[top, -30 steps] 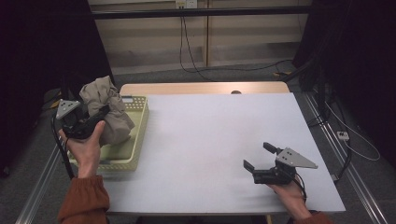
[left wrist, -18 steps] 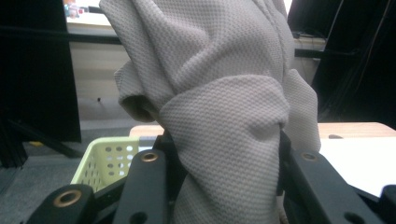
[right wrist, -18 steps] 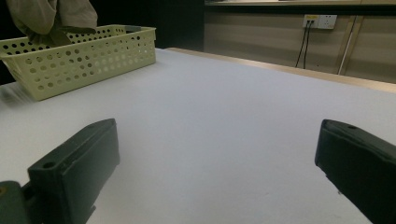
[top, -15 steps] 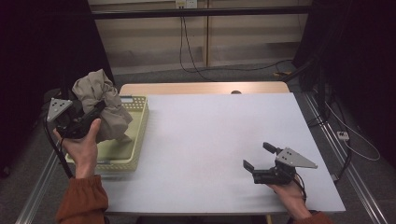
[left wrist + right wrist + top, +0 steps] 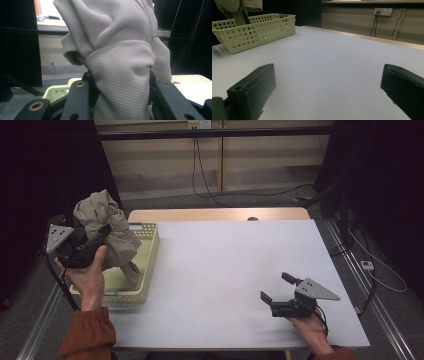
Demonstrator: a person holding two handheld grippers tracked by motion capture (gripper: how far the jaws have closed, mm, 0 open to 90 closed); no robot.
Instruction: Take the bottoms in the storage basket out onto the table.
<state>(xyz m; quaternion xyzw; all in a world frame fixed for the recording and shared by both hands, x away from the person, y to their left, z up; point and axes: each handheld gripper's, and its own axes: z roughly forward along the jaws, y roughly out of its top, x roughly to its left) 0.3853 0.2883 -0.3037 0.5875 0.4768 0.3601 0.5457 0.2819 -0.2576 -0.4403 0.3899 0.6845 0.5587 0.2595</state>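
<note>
A: What is seen nearest the person's edge of the desk (image 5: 235, 270)?

B: The right gripper (image 5: 276, 288) is held low over the desk, well to the right of the basket (image 5: 148, 265). Its jaws are spread wide, and nothing is held between them. In the right gripper view the white desk surface is seen through the gap between the two black jaws.

A: And the left gripper?

B: The left gripper (image 5: 102, 232) is held up at the near left of the basket, tilted towards it. Its jaws are closed on a beige cloth (image 5: 107, 227). In the left gripper view the bunched, textured fabric (image 5: 117, 62) is seen pinched between the jaws and rising above them.

A: Where is the cloth in relation to the basket?

B: Most of it is lifted above the basket's left half. A tail of fabric is seen hanging down into the basket; whether the bottom is touched cannot be told.

A: And the basket itself?

B: It is pale yellow with perforated walls and is set at the left edge of the desk. Beyond it, a wooden strip (image 5: 215, 214) is seen along the far edge of the desk.
</note>
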